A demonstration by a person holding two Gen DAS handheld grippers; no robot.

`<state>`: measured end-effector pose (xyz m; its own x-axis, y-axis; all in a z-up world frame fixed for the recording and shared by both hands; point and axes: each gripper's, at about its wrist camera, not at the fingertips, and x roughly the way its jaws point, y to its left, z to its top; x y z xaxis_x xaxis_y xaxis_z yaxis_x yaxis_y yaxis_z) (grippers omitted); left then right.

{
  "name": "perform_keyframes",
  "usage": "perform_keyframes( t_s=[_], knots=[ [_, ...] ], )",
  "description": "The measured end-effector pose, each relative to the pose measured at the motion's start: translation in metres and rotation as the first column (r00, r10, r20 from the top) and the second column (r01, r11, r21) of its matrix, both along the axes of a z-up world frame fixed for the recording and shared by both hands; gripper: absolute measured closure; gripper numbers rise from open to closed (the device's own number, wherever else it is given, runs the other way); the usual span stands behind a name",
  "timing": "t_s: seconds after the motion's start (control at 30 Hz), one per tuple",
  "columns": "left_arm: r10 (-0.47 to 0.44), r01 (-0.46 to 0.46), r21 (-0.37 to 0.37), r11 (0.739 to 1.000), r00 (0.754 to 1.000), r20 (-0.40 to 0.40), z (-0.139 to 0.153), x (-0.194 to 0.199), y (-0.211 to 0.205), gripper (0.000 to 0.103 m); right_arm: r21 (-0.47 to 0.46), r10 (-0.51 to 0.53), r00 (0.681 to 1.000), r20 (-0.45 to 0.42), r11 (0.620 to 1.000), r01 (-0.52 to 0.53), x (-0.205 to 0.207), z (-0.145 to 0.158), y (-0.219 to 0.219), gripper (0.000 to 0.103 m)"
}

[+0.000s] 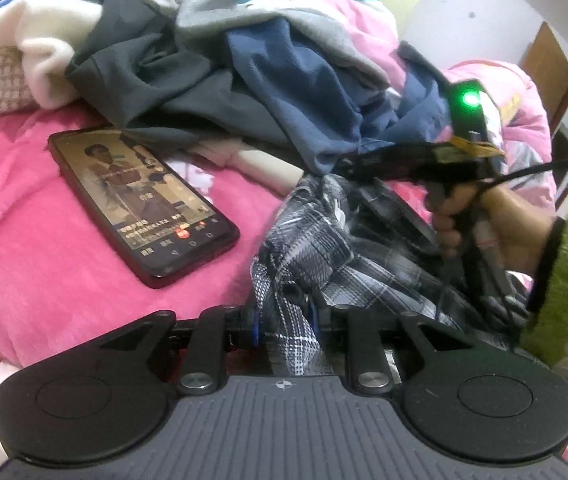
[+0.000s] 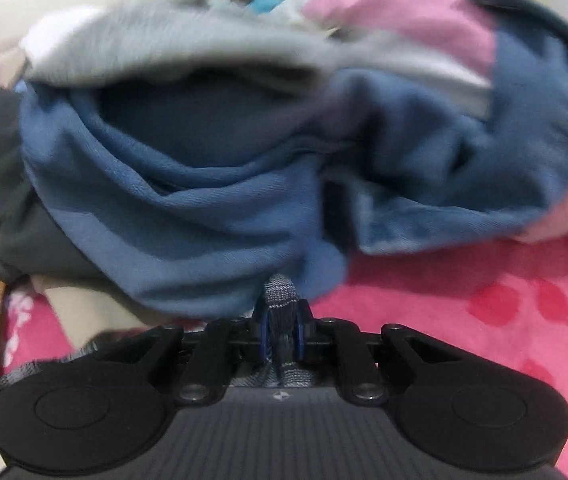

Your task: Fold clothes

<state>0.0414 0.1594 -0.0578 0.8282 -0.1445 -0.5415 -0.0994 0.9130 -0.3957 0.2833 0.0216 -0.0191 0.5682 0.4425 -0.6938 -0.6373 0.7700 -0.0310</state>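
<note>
A black-and-white plaid shirt (image 1: 323, 248) hangs bunched between my two grippers above the pink bed cover (image 1: 44, 240). My left gripper (image 1: 284, 324) is shut on one edge of it. My right gripper (image 2: 282, 336) is shut on another edge of the plaid shirt (image 2: 280, 300). In the left wrist view the right gripper's body (image 1: 423, 160) with a green light is held by a hand at the right, level with the shirt's top.
A pile of clothes lies behind: a blue garment (image 1: 307, 92) (image 2: 188, 208), a dark grey one (image 1: 156, 68), a light grey one (image 2: 188, 52) and white fleece (image 1: 44, 32). A lit phone (image 1: 140, 196) lies on the bed cover at the left. Wooden furniture (image 1: 551, 64) stands far right.
</note>
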Motion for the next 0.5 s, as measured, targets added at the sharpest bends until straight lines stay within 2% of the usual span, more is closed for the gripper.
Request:
perform_keyframes(
  t_s=[0.07, 0.17, 0.23, 0.3, 0.43, 0.5],
  knots=[
    [0.003, -0.003, 0.014, 1.0, 1.0, 0.009, 0.002, -0.002, 0.0, 0.077, -0.021, 0.007, 1.0, 0.009, 1.0, -0.007, 0.006, 0.0, 0.009, 0.083],
    [0.01, -0.01, 0.035, 0.999, 1.0, 0.023, 0.005, -0.007, 0.001, 0.068, -0.019, -0.007, 1.0, -0.021, 1.0, 0.007, 0.016, 0.006, 0.006, 0.073],
    [0.019, -0.02, 0.044, 0.999, 0.999, 0.034, 0.007, -0.012, 0.004, 0.06, 0.042, -0.056, 0.995, -0.08, 0.997, 0.06, 0.027, 0.014, -0.013, 0.052],
    [0.032, -0.035, 0.056, 0.998, 0.998, 0.047, 0.01, -0.017, 0.006, 0.052, 0.112, -0.1, 0.984, -0.148, 0.987, 0.117, 0.038, 0.022, -0.034, 0.047],
    [0.049, -0.055, 0.085, 0.995, 0.996, 0.073, 0.017, -0.026, 0.008, 0.05, 0.243, -0.187, 0.96, -0.206, 0.941, 0.236, 0.046, 0.044, -0.082, 0.042],
    [0.059, -0.068, 0.113, 0.991, 0.995, 0.086, 0.021, -0.029, 0.005, 0.05, 0.306, -0.225, 0.952, -0.207, 0.91, 0.281, 0.043, 0.06, -0.109, 0.042]
  ],
)
